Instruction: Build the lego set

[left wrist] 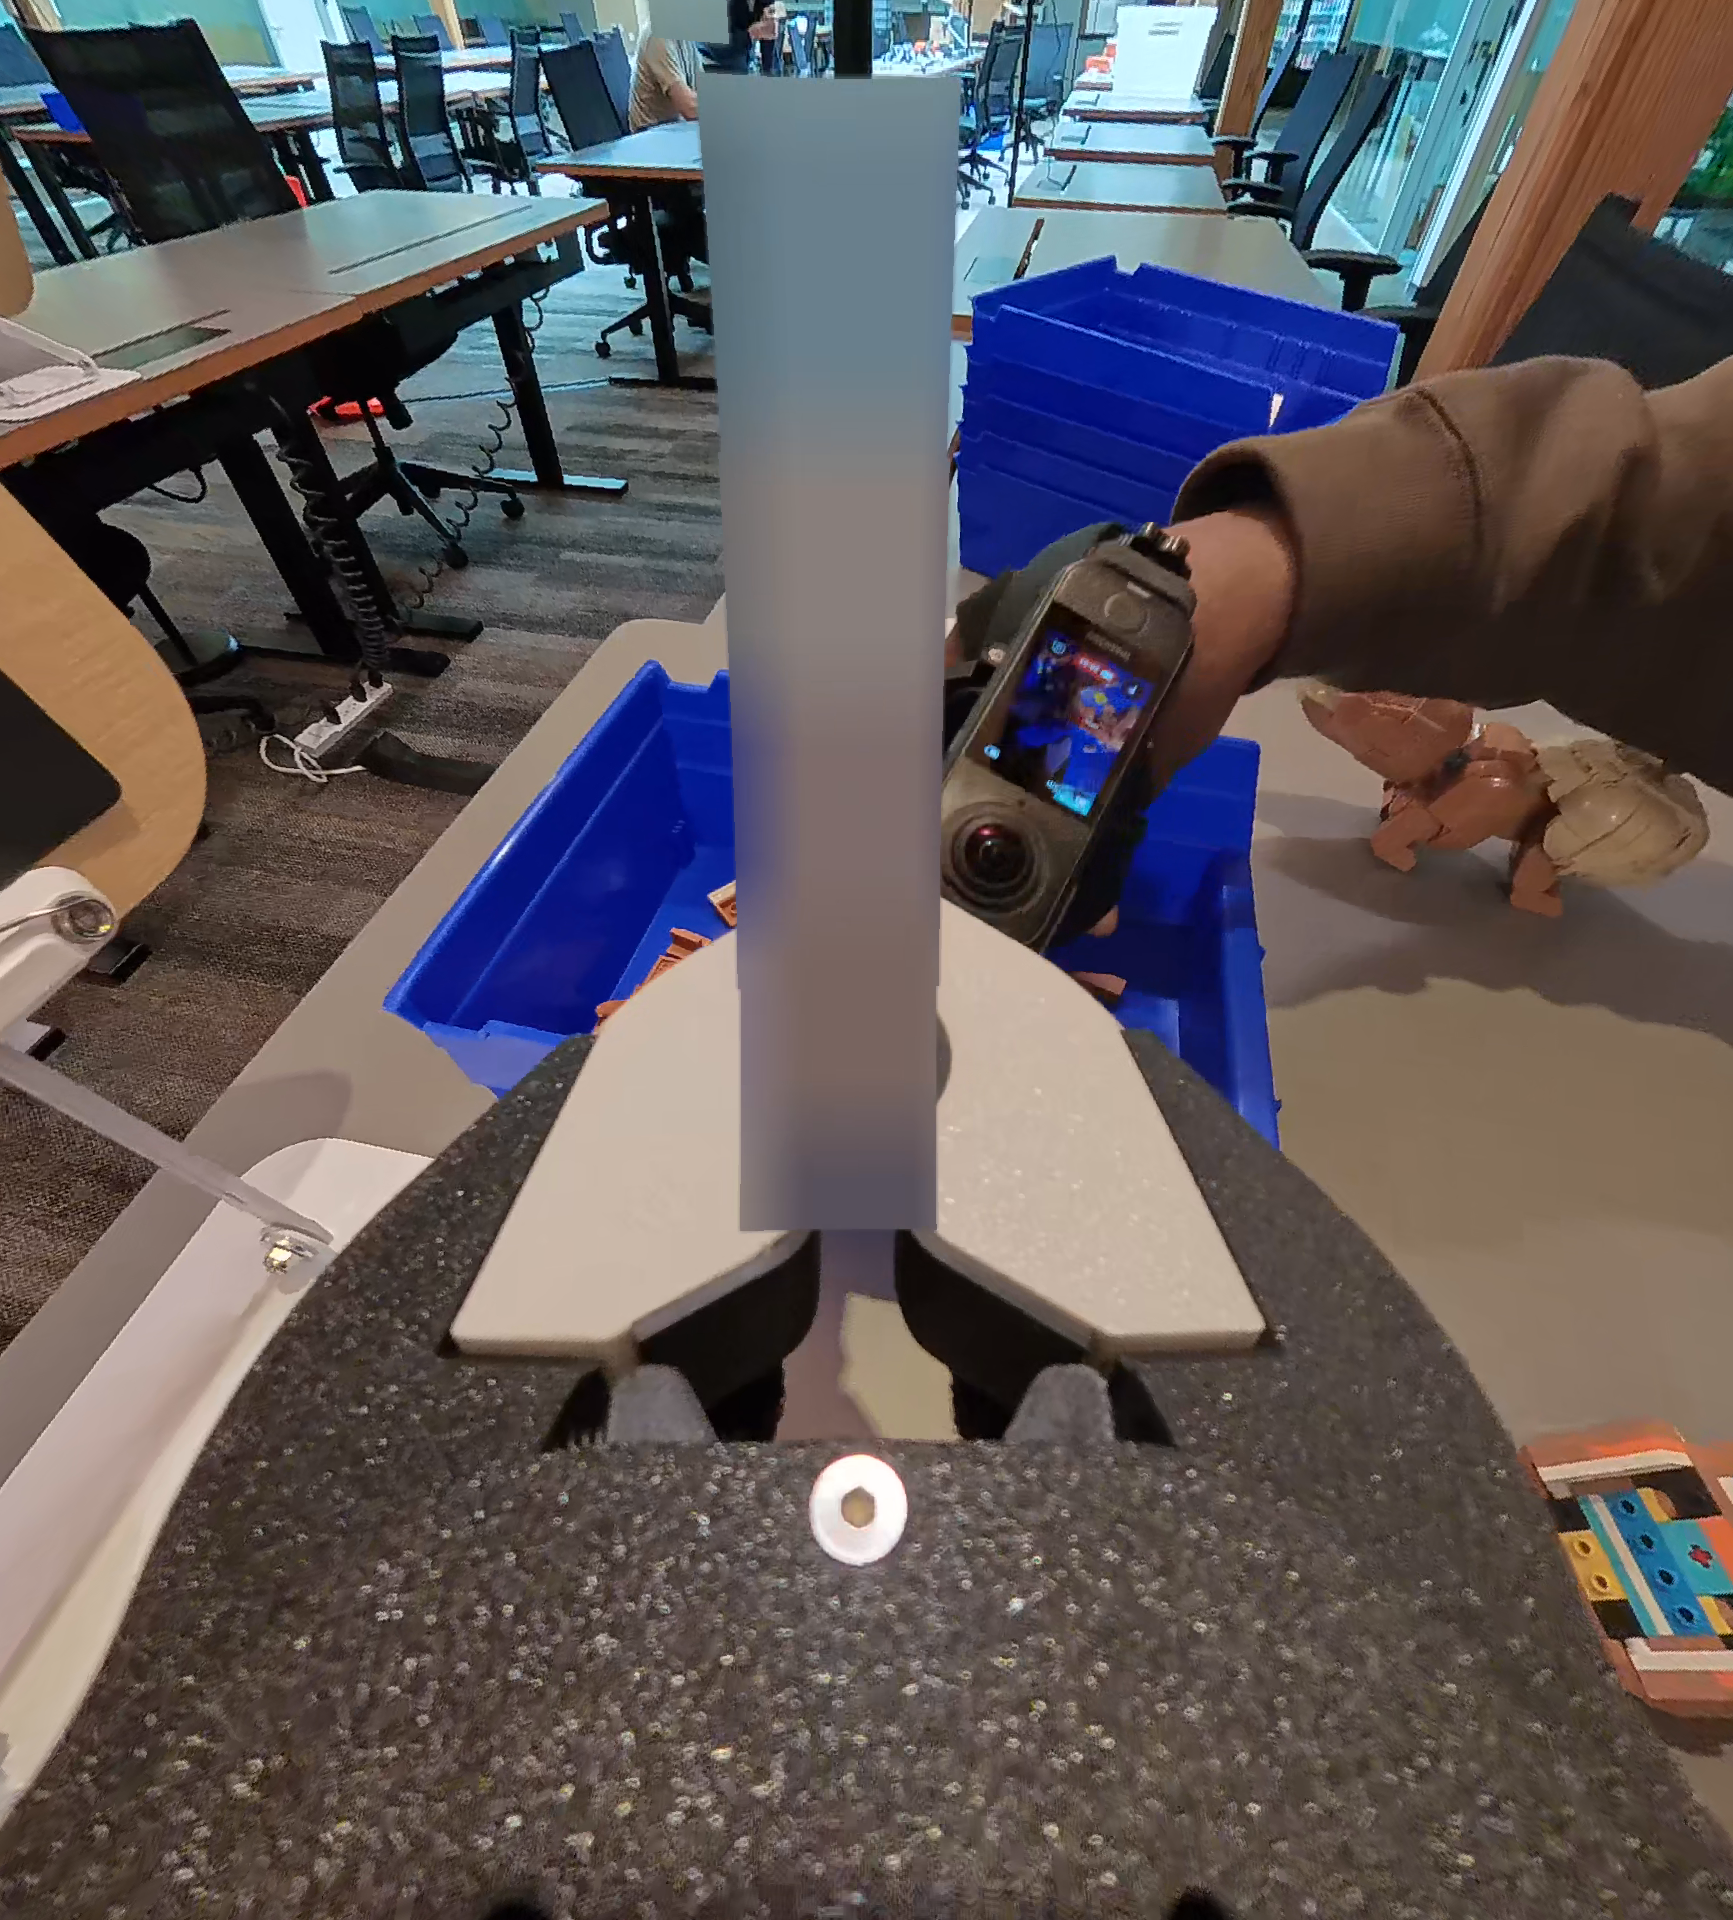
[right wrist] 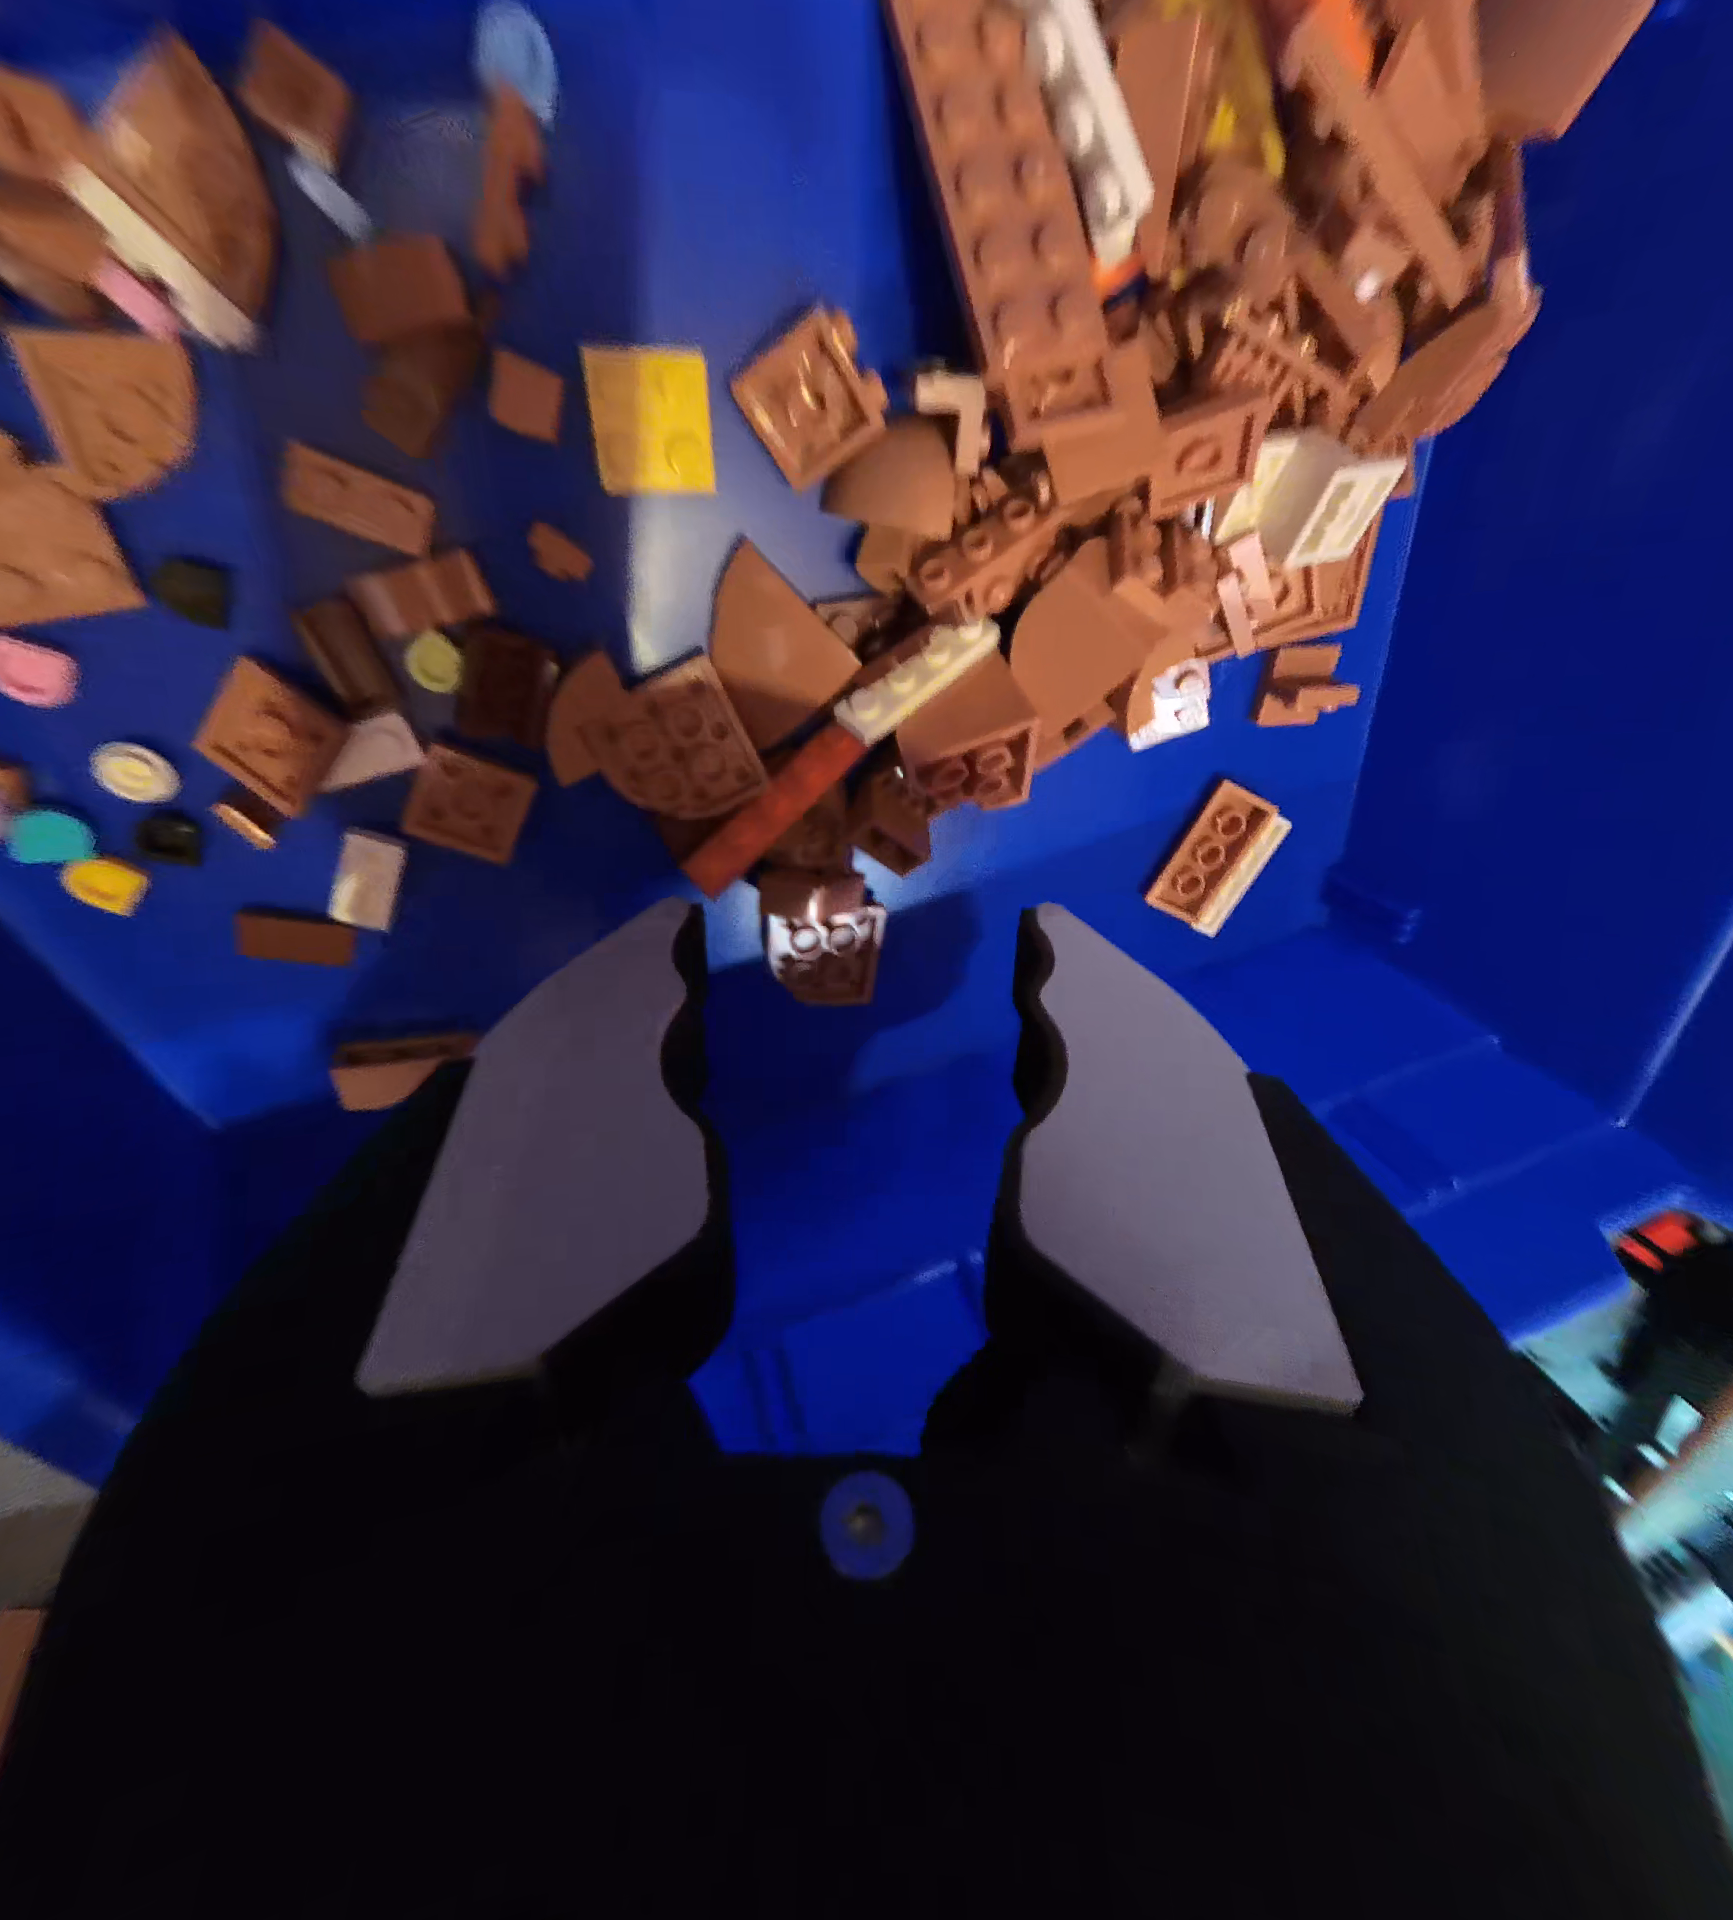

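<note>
My right gripper [right wrist: 857, 925] is open and reaches down into a blue bin [right wrist: 1568, 623] of loose lego pieces, mostly brown. A small brown piece [right wrist: 826, 956] lies just ahead, between its fingertips, untouched. A big heap of brown pieces [right wrist: 1153, 364] lies beyond it. In the left wrist view the right gripper's camera body [left wrist: 1059, 748] hangs over the same bin [left wrist: 571, 883], held by a hand in a brown sleeve. My left gripper [left wrist: 841, 997] hovers in front of the bin with its jaws nearly together. A mosaic strip hides its tips.
A brown and tan lego animal model [left wrist: 1527, 810] stands on the grey table [left wrist: 1464, 1195] right of the bin. A flat, colourful lego build [left wrist: 1693, 1569] lies at the near right. Stacked blue bins [left wrist: 1153, 395] stand behind. A white chair arm [left wrist: 114, 1299] is at the left. The left gripper's tips are roughly 20 centimeters from the right gripper's.
</note>
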### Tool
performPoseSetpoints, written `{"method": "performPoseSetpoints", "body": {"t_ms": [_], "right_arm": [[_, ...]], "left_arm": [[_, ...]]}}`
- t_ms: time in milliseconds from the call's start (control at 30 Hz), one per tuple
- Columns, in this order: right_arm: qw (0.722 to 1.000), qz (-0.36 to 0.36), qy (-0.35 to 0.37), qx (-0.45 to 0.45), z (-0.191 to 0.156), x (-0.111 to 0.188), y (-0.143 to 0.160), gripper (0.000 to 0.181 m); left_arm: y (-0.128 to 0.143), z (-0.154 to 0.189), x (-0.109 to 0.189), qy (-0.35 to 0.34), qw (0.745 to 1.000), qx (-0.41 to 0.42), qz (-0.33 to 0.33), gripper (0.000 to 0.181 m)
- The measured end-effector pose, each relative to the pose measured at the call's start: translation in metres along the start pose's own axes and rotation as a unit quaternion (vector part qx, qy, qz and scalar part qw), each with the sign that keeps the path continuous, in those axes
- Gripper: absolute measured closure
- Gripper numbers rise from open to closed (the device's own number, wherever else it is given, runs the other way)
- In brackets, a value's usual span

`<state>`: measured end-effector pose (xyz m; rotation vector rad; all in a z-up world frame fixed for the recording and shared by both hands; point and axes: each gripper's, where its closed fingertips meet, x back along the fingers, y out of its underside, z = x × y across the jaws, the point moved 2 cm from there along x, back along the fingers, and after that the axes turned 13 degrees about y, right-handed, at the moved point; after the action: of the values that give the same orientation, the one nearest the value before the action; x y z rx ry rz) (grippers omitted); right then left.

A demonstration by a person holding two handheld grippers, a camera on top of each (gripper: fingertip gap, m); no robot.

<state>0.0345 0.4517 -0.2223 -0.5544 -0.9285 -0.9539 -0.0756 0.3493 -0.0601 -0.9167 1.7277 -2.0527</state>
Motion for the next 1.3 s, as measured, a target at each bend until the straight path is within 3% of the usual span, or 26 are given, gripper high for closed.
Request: {"method": "performPoseSetpoints", "body": {"t_ms": [333, 533, 733, 967, 1067, 1300], "right_arm": [[1.0, 0.008, -0.006, 0.003, -0.013, -0.008, -0.013, 0.123], [0.999, 0.017, 0.019, -0.047, 0.004, -0.016, -0.02, 0.124], [0.991, -0.009, 0.091, -0.097, 0.037, -0.031, -0.016, 0.125], [0.991, 0.072, 0.006, -0.11, 0.018, -0.006, -0.039, 0.125], [0.991, 0.076, -0.042, -0.099, -0.002, -0.011, -0.049, 0.124], [0.988, 0.032, 0.065, -0.134, 0.042, -0.031, -0.037, 0.127]], "left_arm": [[-0.001, 0.001, -0.005, 0.0, 1.0, -0.014, 0.0, 0.171], [-0.011, 0.0, 0.004, -0.01, 0.999, -0.014, 0.031, 0.171], [-0.012, -0.002, 0.009, -0.014, 0.999, -0.011, 0.037, 0.171], [-0.015, -0.001, 0.014, -0.012, 0.999, -0.011, 0.045, 0.171], [-0.015, 0.0, 0.014, -0.01, 0.999, -0.01, 0.043, 0.171], [-0.014, 0.003, 0.011, -0.002, 0.999, -0.013, 0.038, 0.172]]}}
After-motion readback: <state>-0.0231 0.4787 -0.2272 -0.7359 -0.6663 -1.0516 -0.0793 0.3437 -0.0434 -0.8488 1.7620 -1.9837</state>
